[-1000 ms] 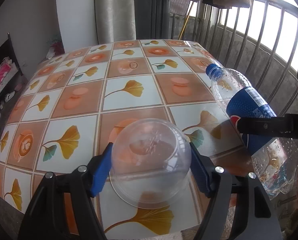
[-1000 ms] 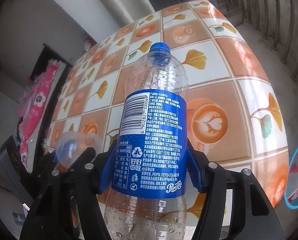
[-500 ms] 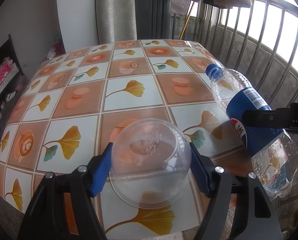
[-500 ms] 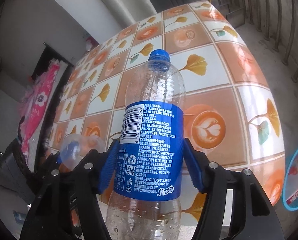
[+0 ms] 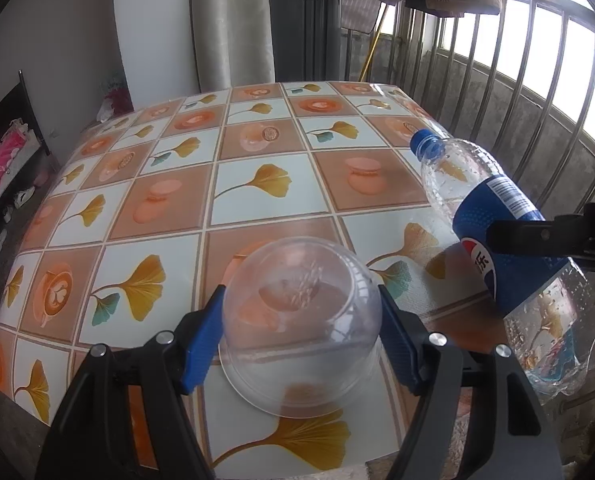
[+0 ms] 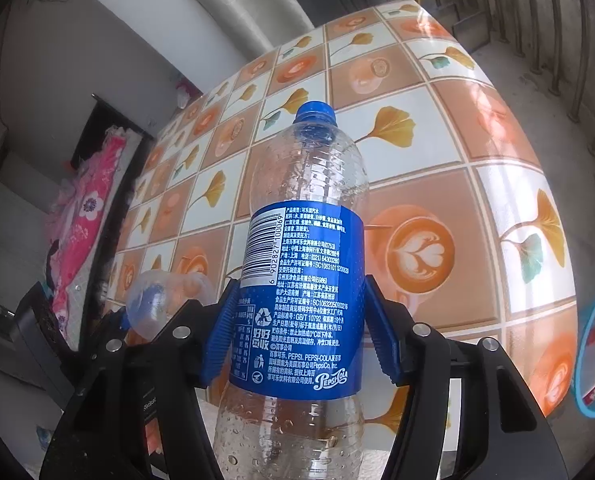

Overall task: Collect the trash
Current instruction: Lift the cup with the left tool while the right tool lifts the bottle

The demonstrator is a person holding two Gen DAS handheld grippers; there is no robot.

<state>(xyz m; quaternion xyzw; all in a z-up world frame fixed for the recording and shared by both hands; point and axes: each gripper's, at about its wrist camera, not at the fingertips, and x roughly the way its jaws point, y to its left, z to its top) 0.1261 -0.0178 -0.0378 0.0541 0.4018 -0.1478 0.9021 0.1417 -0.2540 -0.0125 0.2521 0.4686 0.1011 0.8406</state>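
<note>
the left gripper [image 5: 299,336] is clamped on a clear plastic dome lid [image 5: 300,312], held above the near edge of the tiled table [image 5: 177,200]. the right gripper [image 6: 299,332] has its blue pads against the label of an empty pepsi bottle [image 6: 305,280], jaws closing, cap pointing away, over the table's near right corner beside the railing [image 5: 517,80].
</note>
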